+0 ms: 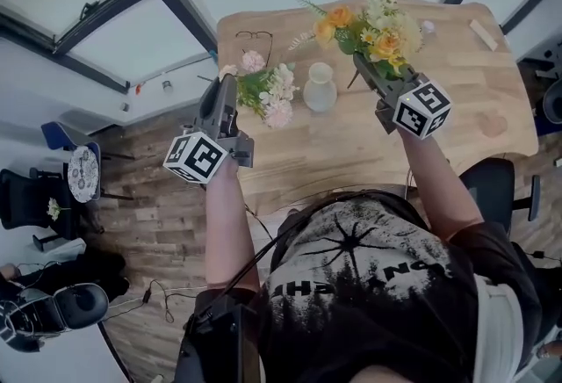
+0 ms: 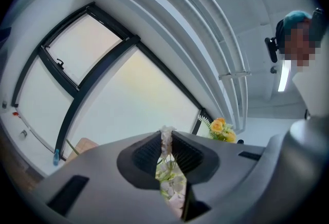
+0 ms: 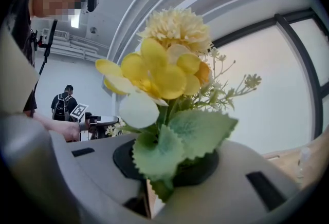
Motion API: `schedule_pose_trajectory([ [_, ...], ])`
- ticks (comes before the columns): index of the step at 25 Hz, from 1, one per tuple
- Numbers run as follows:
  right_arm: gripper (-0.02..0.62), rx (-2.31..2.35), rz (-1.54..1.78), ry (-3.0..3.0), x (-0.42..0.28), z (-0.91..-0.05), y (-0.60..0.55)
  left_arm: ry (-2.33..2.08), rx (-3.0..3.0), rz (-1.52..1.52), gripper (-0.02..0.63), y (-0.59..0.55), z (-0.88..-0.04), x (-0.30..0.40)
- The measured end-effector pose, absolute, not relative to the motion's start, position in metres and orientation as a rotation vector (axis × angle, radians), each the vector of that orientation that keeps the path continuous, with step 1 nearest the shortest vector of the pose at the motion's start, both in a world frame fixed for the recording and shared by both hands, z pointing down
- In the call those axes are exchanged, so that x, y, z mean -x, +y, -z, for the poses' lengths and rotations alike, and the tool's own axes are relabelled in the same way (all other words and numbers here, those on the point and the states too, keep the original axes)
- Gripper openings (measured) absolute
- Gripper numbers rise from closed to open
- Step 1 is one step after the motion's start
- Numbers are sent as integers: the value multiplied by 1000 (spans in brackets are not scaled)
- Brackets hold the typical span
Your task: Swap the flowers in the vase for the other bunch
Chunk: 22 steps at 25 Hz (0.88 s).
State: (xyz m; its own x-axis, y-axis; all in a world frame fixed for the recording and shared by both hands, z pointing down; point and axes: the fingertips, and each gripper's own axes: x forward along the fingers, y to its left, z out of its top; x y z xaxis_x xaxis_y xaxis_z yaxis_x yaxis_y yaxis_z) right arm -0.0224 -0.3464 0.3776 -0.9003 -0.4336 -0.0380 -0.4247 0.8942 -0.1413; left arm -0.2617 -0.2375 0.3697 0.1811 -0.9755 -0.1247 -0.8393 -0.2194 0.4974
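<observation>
left gripper (image 1: 230, 84) pinching pink bunch (image 1: 270, 93), right gripper (image 1: 367, 67) pinching yellow bunch (image 1: 378, 28), either side of vase (image 1: 320, 88); light, floppy, hold stems only

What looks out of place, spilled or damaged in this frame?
Nothing stands out. The vase stands upright and empty on the table, with nothing spilled. The left hand-held gripper grips the pink bunch and the right hand-held gripper the yellow bunch; both look intact.

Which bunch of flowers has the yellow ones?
The yellow-and-orange bunch in the right gripper. The other bunch, in the left gripper, is pink and white.
</observation>
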Motion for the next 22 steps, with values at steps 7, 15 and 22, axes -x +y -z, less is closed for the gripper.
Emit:
schedule_pose_trajectory([
  [7, 74, 597, 152, 2999, 73, -344, -359, -1759, -2040, 596, 69, -220, -395, 297],
  [15, 74, 528, 111, 2993, 81, -334, -359, -1775, -1969, 606, 69, -195, -420, 283],
  [22, 74, 466, 120, 3035, 104, -368, -356, -1801, -1952, 545, 69, -185, -424, 280],
])
